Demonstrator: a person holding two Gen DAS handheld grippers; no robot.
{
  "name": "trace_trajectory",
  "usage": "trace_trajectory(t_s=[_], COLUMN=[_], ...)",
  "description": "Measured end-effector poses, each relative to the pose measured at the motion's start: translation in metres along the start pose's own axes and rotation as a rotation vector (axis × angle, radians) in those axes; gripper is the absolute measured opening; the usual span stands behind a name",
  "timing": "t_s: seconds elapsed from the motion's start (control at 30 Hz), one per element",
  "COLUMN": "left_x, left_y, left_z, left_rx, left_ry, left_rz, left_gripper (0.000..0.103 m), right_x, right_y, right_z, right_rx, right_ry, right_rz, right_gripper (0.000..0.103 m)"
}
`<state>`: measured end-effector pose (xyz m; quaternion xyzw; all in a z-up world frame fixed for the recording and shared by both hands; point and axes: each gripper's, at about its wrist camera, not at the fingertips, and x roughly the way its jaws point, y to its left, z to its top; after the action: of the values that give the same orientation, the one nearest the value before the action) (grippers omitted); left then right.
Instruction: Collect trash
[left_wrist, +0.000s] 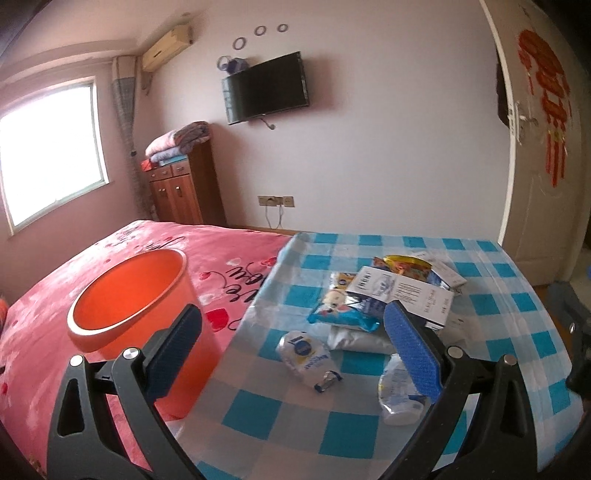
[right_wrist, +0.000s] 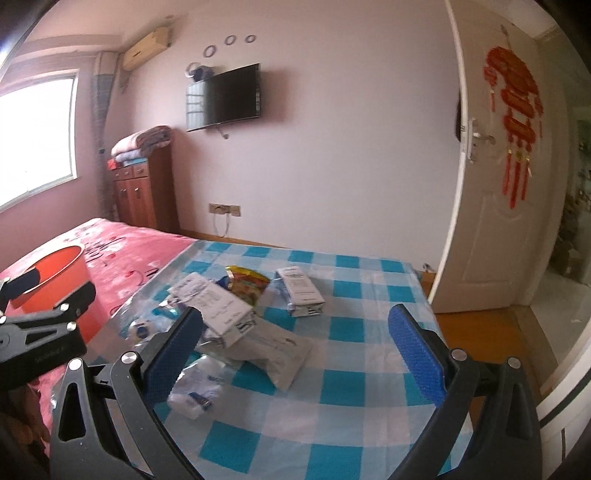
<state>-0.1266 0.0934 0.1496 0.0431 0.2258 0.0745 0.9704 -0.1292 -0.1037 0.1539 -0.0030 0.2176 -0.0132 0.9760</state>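
Observation:
A pile of trash lies on the blue-and-white checked tablecloth (left_wrist: 491, 295): a white box (left_wrist: 406, 295), a blue snack packet (left_wrist: 343, 312), a yellow-red wrapper (left_wrist: 406, 266), a crumpled white packet (left_wrist: 306, 354) and a clear crumpled packet (left_wrist: 397, 391). An orange bin (left_wrist: 125, 299) stands on the pink bed to the left. My left gripper (left_wrist: 293, 308) hangs open above the near packets. My right gripper (right_wrist: 295, 312) is open too, over a white plastic bag (right_wrist: 273, 350), with the white box (right_wrist: 221, 306), a silver carton (right_wrist: 301, 291) and the wrapper (right_wrist: 247, 284) beyond it.
The pink bedspread (left_wrist: 110, 251) adjoins the table's left side. A wooden cabinet (left_wrist: 177, 188) with folded blankets stands by the far wall under a wall TV (left_wrist: 266, 86). A white door (right_wrist: 498, 221) stands open at the right, with wooden floor (right_wrist: 480, 328) below it.

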Motion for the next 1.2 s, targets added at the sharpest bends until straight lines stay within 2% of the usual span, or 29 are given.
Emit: trace_trajectory(t_s=[0.5, 0.8, 1.03, 1.1, 1.2], left_x=[-0.009, -0.010, -0.004, -0.001, 0.002], left_y=[0.035, 0.037, 0.029, 0.025, 0.017], left_z=[-0.002, -0.010, -0.021, -0.026, -0.036], left_rx=[-0.052, -0.067, -0.008, 0.012, 0.048], left_ry=[-0.011, -0.004, 0.003, 0.016, 0.036], left_rz=[0.059, 0.045, 0.028, -0.001, -0.089], left_gripper=[0.100, 0.100, 0.100, 0.100, 0.099], right_x=[-0.023, -0.025, 0.000, 0.012, 0.026], right_y=[0.027, 0.021, -0.004, -0.016, -0.028], right_z=[0.007, 0.003, -0.019, -0.028, -0.039], right_rx=[-0.077, -0.054, 0.029, 0.077, 0.132], right_ry=[-0.045, -0.035, 0.070, 0.121, 0.180], right_rz=[0.068, 0.098, 0.109, 0.126, 0.140], right_gripper=[0.099, 0.099, 0.099, 0.099, 0.099])
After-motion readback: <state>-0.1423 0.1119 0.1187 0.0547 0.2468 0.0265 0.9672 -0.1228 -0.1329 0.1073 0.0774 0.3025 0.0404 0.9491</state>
